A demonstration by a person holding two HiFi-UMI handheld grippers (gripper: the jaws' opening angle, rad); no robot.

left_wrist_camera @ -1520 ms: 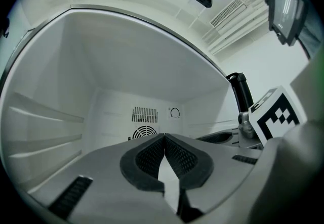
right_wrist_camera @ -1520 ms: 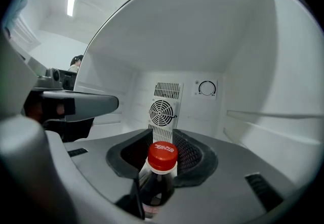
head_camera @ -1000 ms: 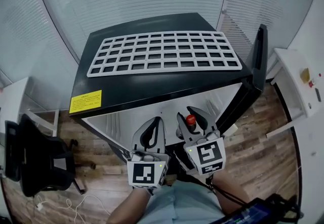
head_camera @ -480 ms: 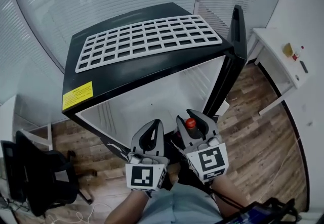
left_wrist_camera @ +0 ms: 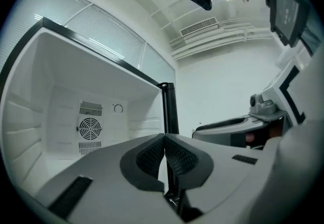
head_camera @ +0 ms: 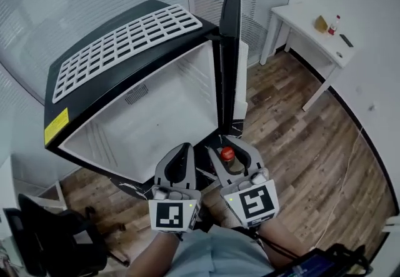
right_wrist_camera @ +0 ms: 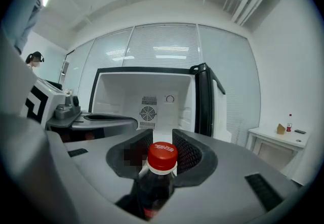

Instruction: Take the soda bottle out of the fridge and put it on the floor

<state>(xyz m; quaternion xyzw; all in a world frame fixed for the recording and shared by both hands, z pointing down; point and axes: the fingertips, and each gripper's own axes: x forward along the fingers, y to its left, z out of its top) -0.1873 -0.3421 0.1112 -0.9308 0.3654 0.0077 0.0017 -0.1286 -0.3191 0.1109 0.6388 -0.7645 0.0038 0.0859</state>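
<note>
Within the last second the fridge [head_camera: 87, 104] has swung from dead centre toward ten o'clock, its white cavity bare down to the fan grille [head_camera: 136, 93], its door [head_camera: 230, 50] wide open at twelve. The left hand-held gripper [head_camera: 186, 149] is pressed together, empty. At its three o'clock the right hand-held gripper [head_camera: 228, 144] pinches the soda bottle [head_camera: 227, 156], now clear of the fridge and above the floor [head_camera: 300, 144]; only the lowering looks left to do.

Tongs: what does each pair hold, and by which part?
Right tongs hold the soda bottle high up, just below its cap; left tongs are shut, empty.
</note>
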